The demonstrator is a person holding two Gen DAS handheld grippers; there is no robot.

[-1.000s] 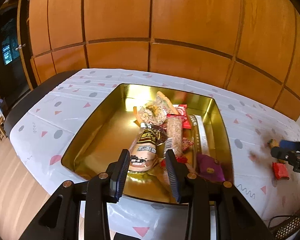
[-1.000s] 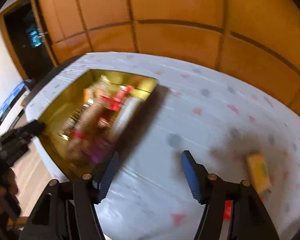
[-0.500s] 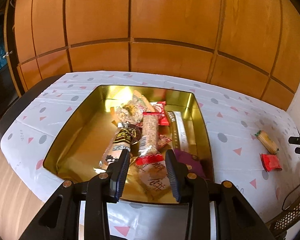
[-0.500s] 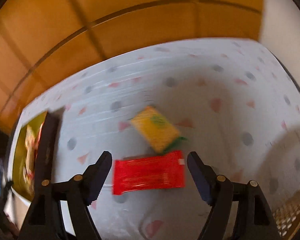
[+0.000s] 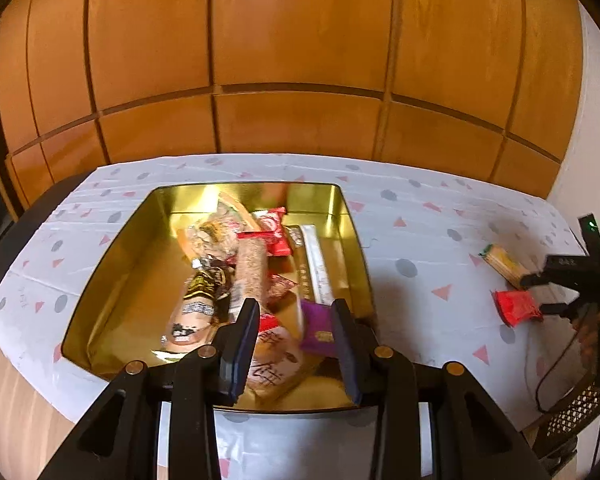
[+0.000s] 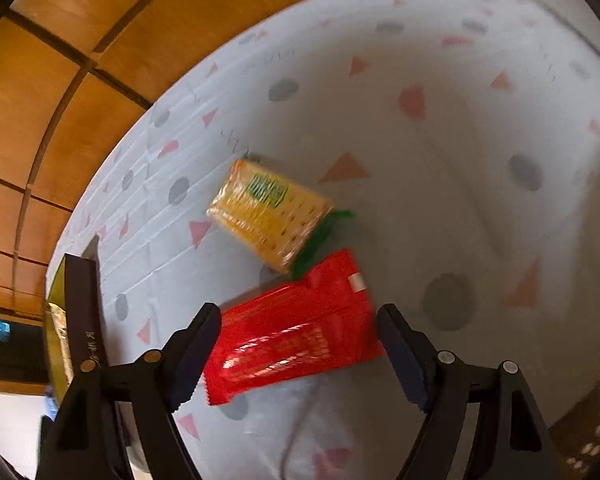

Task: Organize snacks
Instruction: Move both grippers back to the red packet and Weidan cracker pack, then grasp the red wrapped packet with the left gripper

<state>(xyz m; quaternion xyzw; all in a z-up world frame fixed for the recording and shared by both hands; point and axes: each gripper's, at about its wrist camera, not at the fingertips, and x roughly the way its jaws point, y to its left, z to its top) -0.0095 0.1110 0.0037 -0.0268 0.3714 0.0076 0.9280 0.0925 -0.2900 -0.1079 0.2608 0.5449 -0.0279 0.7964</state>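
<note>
The right claw (image 6: 298, 354) is down low over the tabletop (image 6: 440, 128), jaws spread wide on either side of the red snack packet (image 6: 296, 330), not gripping it. Just beyond that packet, touching its far corner, lies the yellow cracker pack (image 6: 268, 210) with its green end. Both sit well to the right of the gold tray (image 5: 112, 264). Over at the tray, the left claw (image 5: 294, 346) hangs above the near edge, jaws parted and holding nothing. Inside the tray is a heap of wrapped snacks: a purple packet (image 5: 318, 328) near the front, a long speckled bar (image 5: 252, 268) across the middle.
</note>
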